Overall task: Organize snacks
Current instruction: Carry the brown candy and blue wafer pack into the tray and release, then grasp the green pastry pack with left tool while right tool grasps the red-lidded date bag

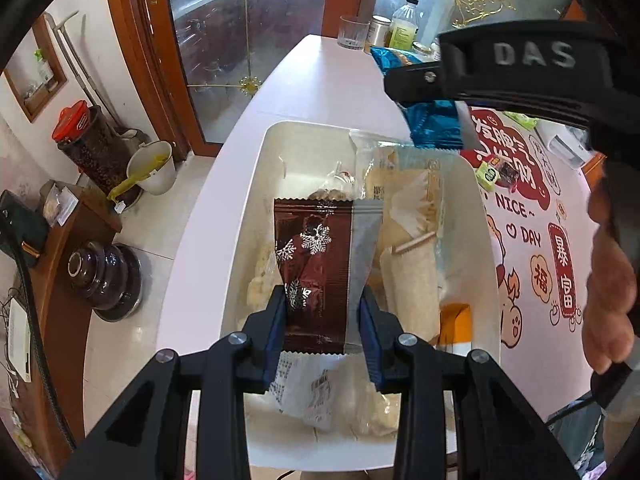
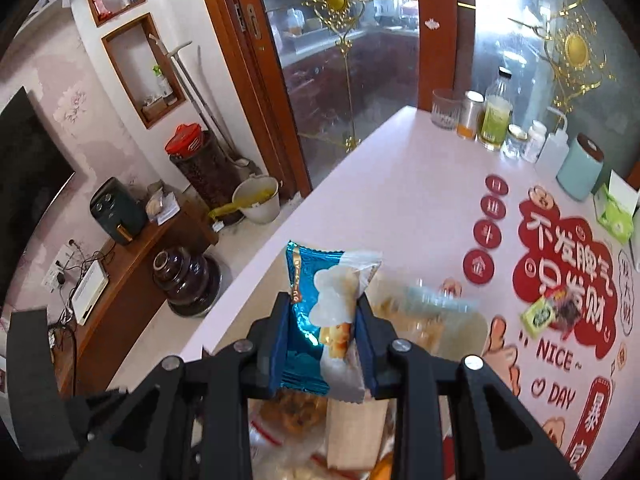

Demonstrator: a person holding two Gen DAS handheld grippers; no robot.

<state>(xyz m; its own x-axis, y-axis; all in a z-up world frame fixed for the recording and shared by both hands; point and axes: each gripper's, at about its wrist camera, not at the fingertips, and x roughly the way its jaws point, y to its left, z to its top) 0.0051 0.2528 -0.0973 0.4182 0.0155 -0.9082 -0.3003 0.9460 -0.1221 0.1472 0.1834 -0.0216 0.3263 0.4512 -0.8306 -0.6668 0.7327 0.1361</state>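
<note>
Surface: your white table (image 2: 400,184) carries a red-printed mat (image 2: 568,264) | left gripper (image 1: 323,312) clamps brown snowflake packet (image 1: 316,264) over white bin (image 1: 486,216) | right gripper (image 2: 322,336) pinches blue packet (image 2: 308,300) | room: glass door (image 2: 352,60) behind.

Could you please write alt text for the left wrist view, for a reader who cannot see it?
The left gripper is shut on a dark brown foil snack packet with white snowflakes, held above a white rectangular plastic bin full of wrapped snacks. At upper right, the right gripper holds a shiny blue snack packet over the bin's far corner.
</note>
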